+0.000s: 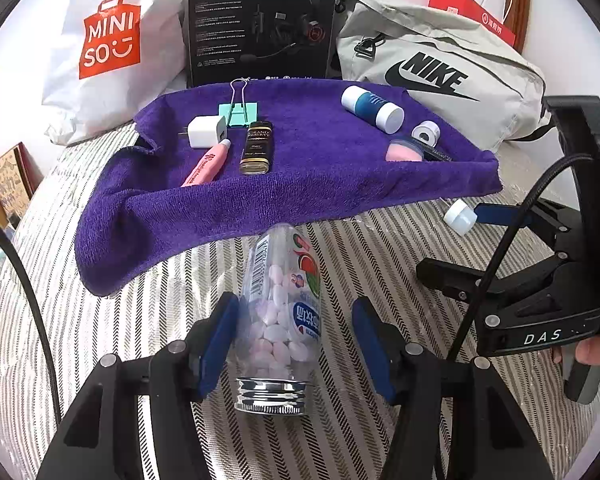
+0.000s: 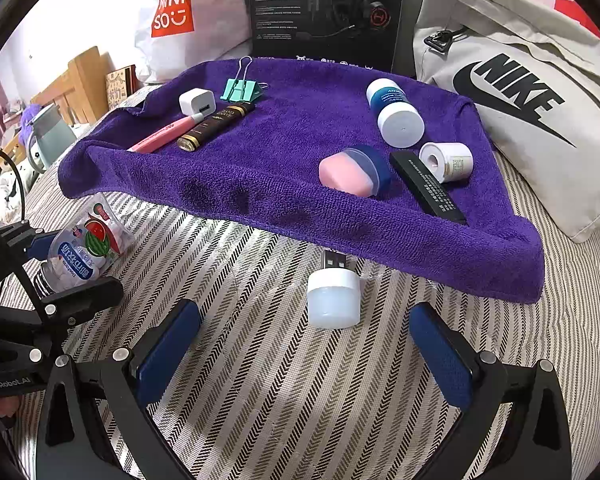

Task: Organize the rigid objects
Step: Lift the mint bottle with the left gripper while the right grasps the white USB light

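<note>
Between the left tongs (image 1: 296, 344) lies a glossy clear plastic bottle (image 1: 280, 312) with a shiny metal screw neck, ahead of them a fuzzy purple cloth towel (image 1: 300, 184) on a coarse, striped woven bedcover (image 1: 100, 320).

Striped bed (image 2: 284, 380) carries purple towel (image 2: 300, 168), candy bottle (image 1: 278, 316), perhaps a USB light (image 2: 334, 300).

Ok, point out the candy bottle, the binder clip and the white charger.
candy bottle (image 1: 278, 316): left wrist view, clear body holding the candies.
binder clip (image 2: 242, 90): right wrist view, green folded body.
white charger (image 1: 206, 132): left wrist view, top face of the plug block.
</note>
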`<state>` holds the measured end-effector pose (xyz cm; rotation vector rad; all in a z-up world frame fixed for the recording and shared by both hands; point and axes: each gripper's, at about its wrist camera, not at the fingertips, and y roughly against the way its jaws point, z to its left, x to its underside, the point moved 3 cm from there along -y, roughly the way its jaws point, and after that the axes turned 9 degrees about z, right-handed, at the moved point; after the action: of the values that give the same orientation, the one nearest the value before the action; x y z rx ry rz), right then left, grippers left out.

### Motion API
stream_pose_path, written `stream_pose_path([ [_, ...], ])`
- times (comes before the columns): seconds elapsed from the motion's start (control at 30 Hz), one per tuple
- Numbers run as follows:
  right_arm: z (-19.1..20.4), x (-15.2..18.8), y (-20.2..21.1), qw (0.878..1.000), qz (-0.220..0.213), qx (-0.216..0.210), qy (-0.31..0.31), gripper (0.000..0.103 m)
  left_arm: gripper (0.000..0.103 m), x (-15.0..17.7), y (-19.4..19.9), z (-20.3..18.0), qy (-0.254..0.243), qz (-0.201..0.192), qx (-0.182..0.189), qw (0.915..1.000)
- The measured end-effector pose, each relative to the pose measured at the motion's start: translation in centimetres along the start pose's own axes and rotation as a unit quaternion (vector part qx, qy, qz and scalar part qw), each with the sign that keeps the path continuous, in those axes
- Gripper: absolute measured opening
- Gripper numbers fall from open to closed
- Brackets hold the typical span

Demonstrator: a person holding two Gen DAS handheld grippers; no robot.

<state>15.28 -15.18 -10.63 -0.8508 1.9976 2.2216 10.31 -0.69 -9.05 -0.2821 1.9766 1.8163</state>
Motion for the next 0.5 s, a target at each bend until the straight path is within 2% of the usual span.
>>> stream_pose_path([
  [0.23,0.02,-0.05,-0.03,1.0,0.001,-0.002,0.004,0.103,0.057,0.02,-0.11,-0.34,-0.006,0.002,-0.014,0.9999],
  [0.4,-0.2,0.23,0.13,1.0,0.001,-0.012,0.008,0.102,0.058,0.01,-0.12,-0.35,-0.004,0.001,-0.008,1.0],
  [0.5,-0.57,0.29,0.33,1.0,0.001,-0.013,-0.002,0.097,0.058,-0.02,-0.17,-0.45,-0.005,0.002,-0.012,0.9999],
])
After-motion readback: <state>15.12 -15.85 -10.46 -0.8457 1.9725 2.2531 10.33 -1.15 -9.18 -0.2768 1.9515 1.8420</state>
